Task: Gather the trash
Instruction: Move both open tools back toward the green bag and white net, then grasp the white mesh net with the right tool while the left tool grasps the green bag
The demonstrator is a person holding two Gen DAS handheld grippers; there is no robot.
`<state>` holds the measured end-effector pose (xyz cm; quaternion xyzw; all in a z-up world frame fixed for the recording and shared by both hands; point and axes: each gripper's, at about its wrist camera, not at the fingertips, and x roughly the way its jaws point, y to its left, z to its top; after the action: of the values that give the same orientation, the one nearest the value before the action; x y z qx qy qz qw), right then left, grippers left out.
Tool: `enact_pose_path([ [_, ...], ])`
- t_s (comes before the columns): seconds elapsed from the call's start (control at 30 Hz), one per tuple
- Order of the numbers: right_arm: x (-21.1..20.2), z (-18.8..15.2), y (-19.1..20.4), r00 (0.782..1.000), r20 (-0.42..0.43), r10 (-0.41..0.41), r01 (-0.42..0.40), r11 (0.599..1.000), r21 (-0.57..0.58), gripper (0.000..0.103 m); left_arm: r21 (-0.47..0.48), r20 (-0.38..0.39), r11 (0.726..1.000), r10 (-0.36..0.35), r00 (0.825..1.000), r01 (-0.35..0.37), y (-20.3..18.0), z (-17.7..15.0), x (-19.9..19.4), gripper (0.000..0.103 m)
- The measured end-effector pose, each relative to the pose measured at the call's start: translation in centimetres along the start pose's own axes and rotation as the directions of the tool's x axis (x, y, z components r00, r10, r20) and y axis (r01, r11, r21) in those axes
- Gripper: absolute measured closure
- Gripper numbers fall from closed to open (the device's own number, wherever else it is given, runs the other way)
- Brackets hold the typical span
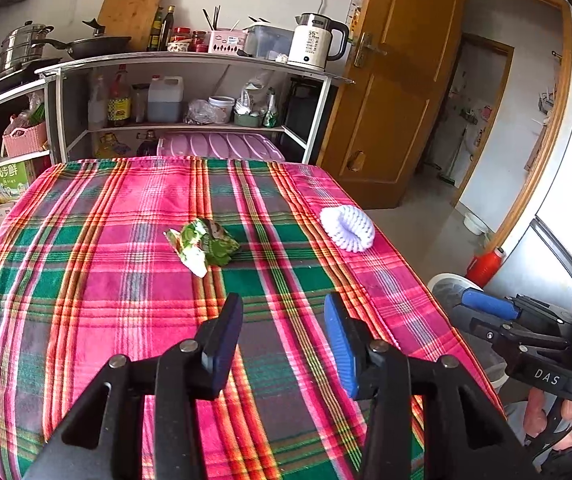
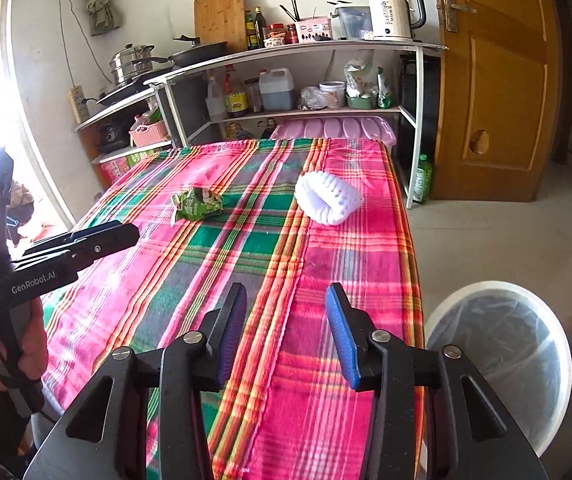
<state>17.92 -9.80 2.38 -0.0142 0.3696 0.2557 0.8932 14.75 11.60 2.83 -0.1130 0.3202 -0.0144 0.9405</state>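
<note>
With both my left gripper (image 1: 284, 308) and right gripper (image 2: 286, 300) spread wide and empty, I should straddle the crumpled green wrapper (image 1: 202, 246) lying mid-table, pinching its bulk before carrying it to the bin (image 2: 497, 356).

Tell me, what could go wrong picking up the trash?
The foam net lies near the table's right edge, so a nudge might knock it onto the floor. The crumpled wrapper is light and could slide away from the left gripper. The bin sits beside the table, so a drop might miss.
</note>
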Motion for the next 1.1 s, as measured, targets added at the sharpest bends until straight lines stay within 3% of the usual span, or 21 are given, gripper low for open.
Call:
enact_pose_path([
  [0.4, 3.8, 3.6, -1.1, 1.000, -0.022, 0.007, -0.007, 1.000, 0.001, 0.055, -0.009, -0.042, 0.997, 0.070, 0.997, -0.070, 3.8, 2.7, 3.7, 0.052],
  [0.7, 7.8, 5.8, -2.2, 0.998, -0.056, -0.007, 0.007, 1.000, 0.000, 0.053, -0.070, -0.128, 0.994, 0.077, 0.989, -0.087, 6.2, 2.9, 8.0, 0.052],
  [1.1, 13.1, 7.6, -4.4, 0.993, -0.105, -0.054, 0.054, 0.999, -0.003, 0.052, -0.132, -0.173, 0.986, 0.074, 0.982, -0.098, 8.1, 3.4, 11.0, 0.045],
])
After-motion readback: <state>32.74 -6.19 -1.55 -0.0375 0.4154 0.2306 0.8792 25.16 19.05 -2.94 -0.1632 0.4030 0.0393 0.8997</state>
